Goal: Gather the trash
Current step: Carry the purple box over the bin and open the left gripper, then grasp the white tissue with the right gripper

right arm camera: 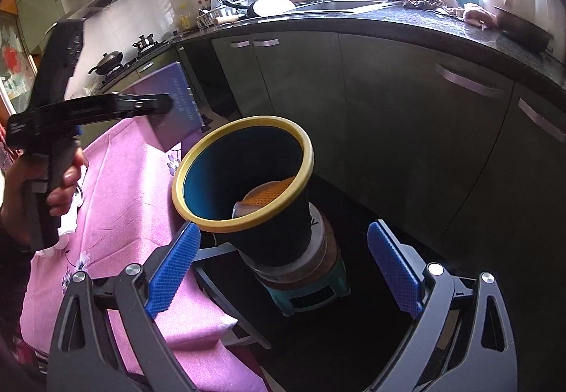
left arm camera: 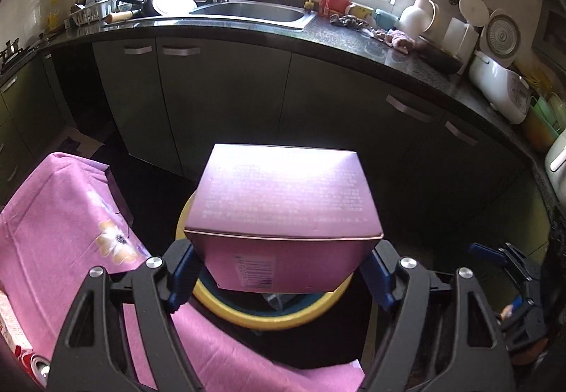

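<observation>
My left gripper (left arm camera: 279, 271) is shut on a purple cardboard box (left arm camera: 283, 201) and holds it in the air just above the yellow-rimmed trash bin (left arm camera: 283, 317). In the right wrist view the same box (right arm camera: 173, 102) sits in the left gripper (right arm camera: 106, 107) up and to the left of the bin (right arm camera: 244, 173). The bin is dark blue inside and holds an orange-patterned piece of trash (right arm camera: 269, 194). My right gripper (right arm camera: 283, 268) is open and empty, in front of the bin and just below its rim.
The bin stands on a small stacked stool (right arm camera: 307, 282) on the dark floor. A table with a pink cloth (right arm camera: 116, 215) lies to the left. Green cabinets (right arm camera: 389, 116) and a dark counter with a sink (left arm camera: 247, 12) run behind.
</observation>
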Tool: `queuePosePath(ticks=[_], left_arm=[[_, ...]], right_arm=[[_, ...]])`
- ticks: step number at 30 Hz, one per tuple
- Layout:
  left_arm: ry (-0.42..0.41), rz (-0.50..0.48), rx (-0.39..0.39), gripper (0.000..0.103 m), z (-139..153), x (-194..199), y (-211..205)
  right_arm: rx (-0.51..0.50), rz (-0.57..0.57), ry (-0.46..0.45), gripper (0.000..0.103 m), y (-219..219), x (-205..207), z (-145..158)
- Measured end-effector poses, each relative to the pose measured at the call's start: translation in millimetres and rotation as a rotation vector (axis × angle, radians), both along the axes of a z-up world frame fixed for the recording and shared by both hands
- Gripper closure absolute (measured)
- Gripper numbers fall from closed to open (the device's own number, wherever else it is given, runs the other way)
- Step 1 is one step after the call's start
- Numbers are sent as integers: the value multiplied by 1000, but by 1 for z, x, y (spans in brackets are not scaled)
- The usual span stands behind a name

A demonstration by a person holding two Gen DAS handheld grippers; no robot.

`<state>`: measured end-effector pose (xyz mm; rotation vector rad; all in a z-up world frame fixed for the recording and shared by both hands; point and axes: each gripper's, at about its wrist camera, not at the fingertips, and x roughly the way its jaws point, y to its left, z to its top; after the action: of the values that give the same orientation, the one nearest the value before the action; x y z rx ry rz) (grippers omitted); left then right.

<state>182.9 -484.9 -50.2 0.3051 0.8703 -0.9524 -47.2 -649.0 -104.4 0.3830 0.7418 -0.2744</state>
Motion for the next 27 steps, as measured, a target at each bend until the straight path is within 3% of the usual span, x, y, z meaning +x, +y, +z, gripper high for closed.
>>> queuePosePath(ticks=[4, 7, 10, 14, 18, 23, 27], left_arm=[[25, 44, -19, 24, -14, 22, -8], [27, 62, -84, 12, 0, 18, 19], [-55, 55, -128, 12, 27, -7, 55], [-169, 91, -212, 7, 56, -43, 128], [-225, 176, -264, 7, 66, -63, 210], [-249, 324, -274, 7, 65, -59, 302], [-316, 458, -255, 7, 63, -45, 366]], right_arm=[[6, -5, 1, 8, -2, -7, -1], [4, 4, 5, 8, 1, -8, -1], [6, 21, 10, 8, 7, 0, -2], [11, 75, 15, 8, 26, 18, -2], [-9, 165, 37, 8, 61, 46, 0], [-30, 311, 66, 8, 121, 90, 3], [-33, 444, 84, 8, 179, 126, 6]])
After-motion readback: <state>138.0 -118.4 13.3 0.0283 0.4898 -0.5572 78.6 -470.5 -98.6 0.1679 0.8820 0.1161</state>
